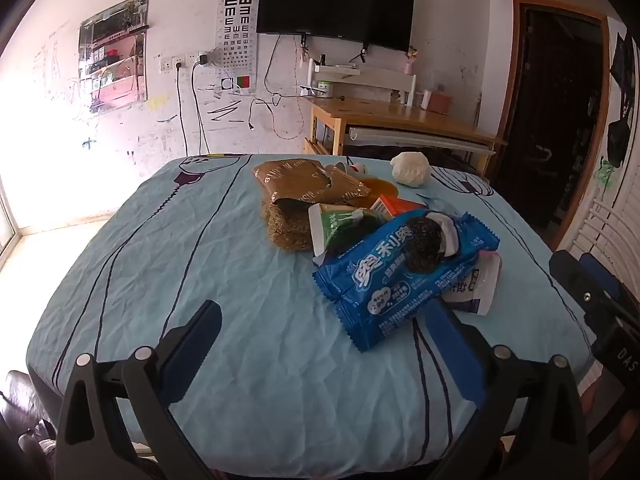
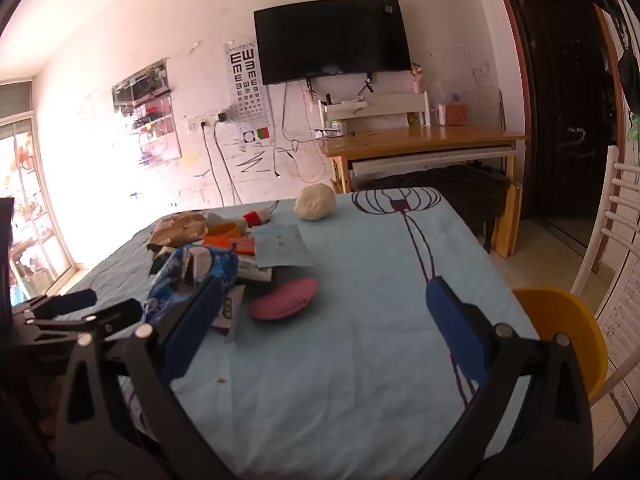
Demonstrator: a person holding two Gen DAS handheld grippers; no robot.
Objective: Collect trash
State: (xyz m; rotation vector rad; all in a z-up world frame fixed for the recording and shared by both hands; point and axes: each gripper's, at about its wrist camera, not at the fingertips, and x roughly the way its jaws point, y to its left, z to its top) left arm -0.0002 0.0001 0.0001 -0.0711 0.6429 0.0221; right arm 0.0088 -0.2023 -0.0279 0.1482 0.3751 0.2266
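Pink pouch [image 2: 285, 298] in right view only

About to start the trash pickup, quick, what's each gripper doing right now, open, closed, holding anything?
Left gripper: open, holding nothing; the blue cookie wrapper lies just ahead of it.
Right gripper: open, holding nothing.

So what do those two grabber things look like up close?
Each tool is the same. The left tool has black, angular plastic arms joined by round silver rivets, and two flat fingers faced with blue pads. The right tool matches it: black frame, silver rivets, blue pads on its fingers. From the left view, white letters show on the right tool's black body. No cables or sleeves show.
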